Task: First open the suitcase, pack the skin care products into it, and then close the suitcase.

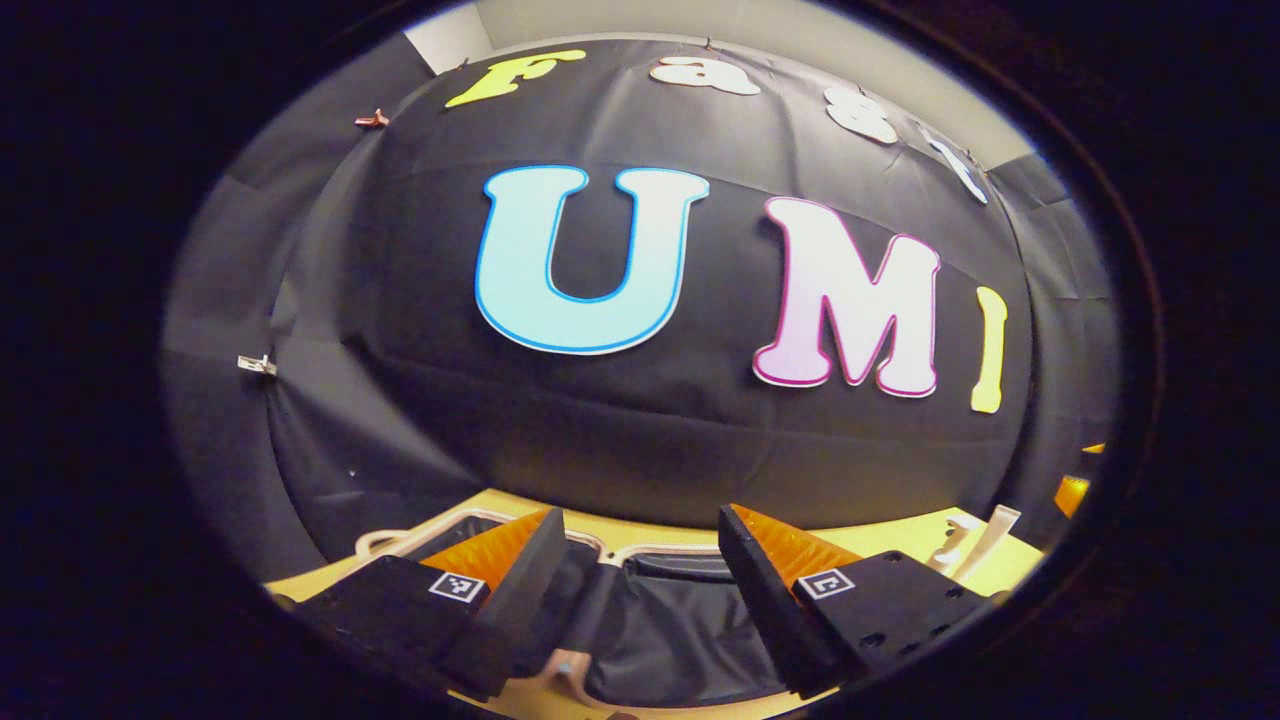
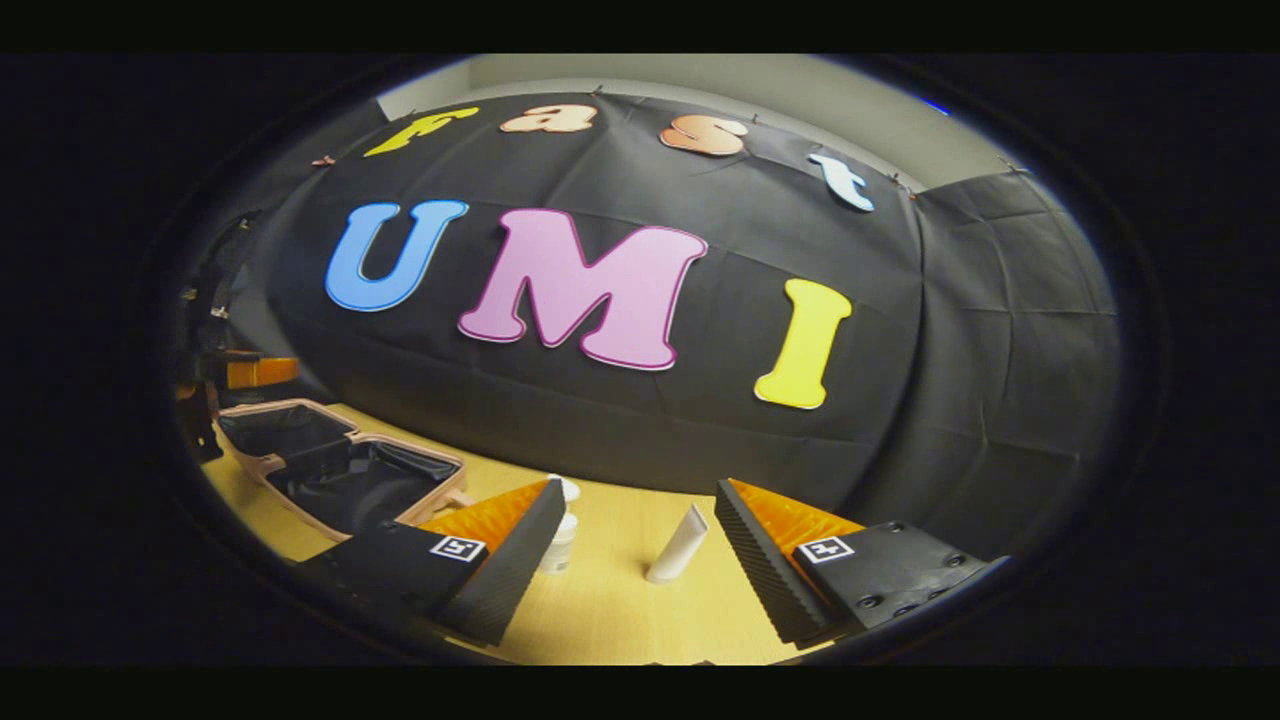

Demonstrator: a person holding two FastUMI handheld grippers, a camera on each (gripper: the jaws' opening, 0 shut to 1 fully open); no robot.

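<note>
Left gripper [image 1: 640,545] jaws spread wide over open suitcase [image 1: 660,610], right gripper [image 2: 640,520] spread, empty, near tube [image 2: 678,545]

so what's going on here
A person is packing skin care products into a suitcase using two handheld grippers. The suitcase already lies open on the table, its dark lining showing. The left gripper hovers open over the suitcase, holding nothing. The right gripper is open too, pointed at a white tube and a white bottle standing on the table beside the suitcase. Neither is packed yet.
</note>
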